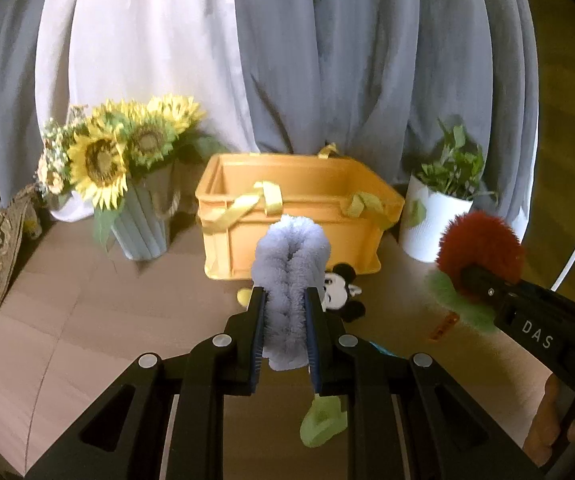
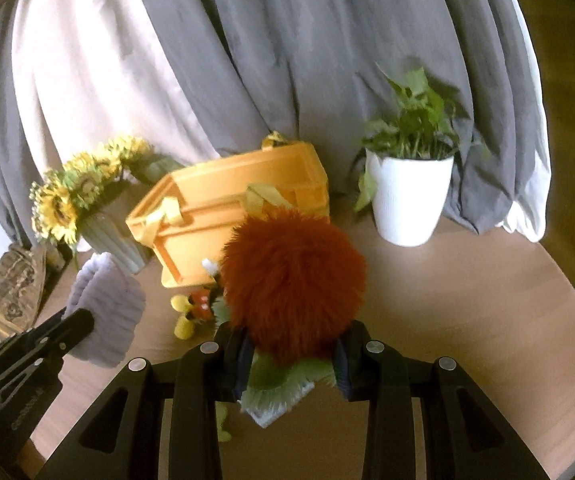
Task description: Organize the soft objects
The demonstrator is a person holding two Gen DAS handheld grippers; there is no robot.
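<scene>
Both grippers hold soft toys short of the orange crate (image 1: 299, 216), which sits mid-frame before grey curtains (image 1: 367, 60). The left gripper (image 1: 285, 300) clenches a grey plush piece (image 1: 287, 272) at centre of its view; the right gripper (image 2: 293, 354) squeezes a red furry ball (image 2: 293, 280) with green fringe, seen low and centre in its own view. What shows of the crate's interior looks empty, so by appearances no sorting is finished. A mouse doll (image 1: 341, 290) lies on the table (image 1: 127, 320) just in front of the crate, and a small green item (image 1: 323, 420) waits lower in the frame. Sunflowers (image 1: 107, 160) stand left, a potted plant (image 1: 443, 200) right.
</scene>
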